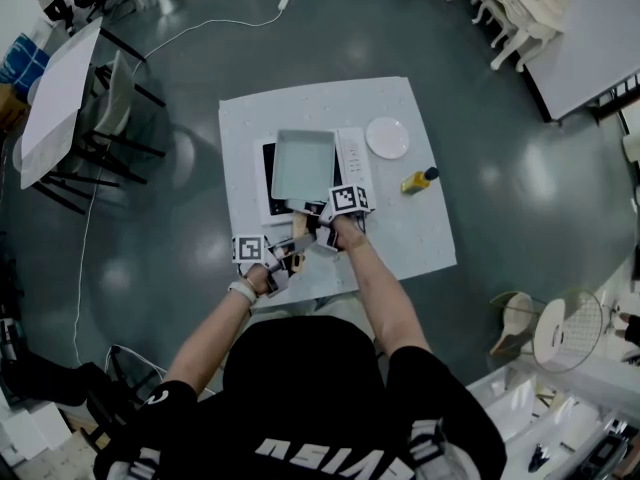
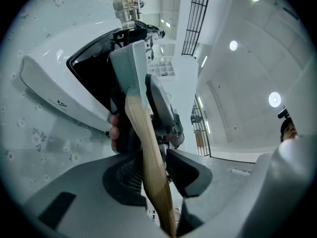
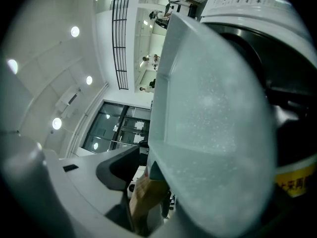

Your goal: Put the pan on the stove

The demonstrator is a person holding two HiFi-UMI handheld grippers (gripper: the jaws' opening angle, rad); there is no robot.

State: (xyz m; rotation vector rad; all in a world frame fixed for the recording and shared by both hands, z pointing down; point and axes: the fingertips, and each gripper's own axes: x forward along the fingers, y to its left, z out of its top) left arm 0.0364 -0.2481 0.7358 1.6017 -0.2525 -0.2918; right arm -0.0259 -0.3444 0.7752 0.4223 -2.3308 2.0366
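A pale green square pan point(image 1: 303, 165) sits on the black-topped white stove point(image 1: 268, 183) in the middle of the table. Its wooden handle point(image 1: 299, 226) points toward me. My right gripper point(image 1: 322, 230) is at the handle's root by the pan wall point(image 3: 213, 113). One finger point(image 3: 119, 171) stands clear of the handle point(image 3: 143, 195), and the other is hidden behind the pan. My left gripper point(image 2: 153, 170) straddles the handle point(image 2: 143, 138) further back, with a thin gap at one pad. The pan point(image 2: 130, 66) and stove point(image 2: 49, 88) lie ahead of it.
A white plate point(image 1: 387, 137) and a yellow bottle point(image 1: 418, 180) lie on the white table point(image 1: 420, 238) to the right of the stove. Chairs and another table point(image 1: 60, 98) stand at far left, with more furniture at the right.
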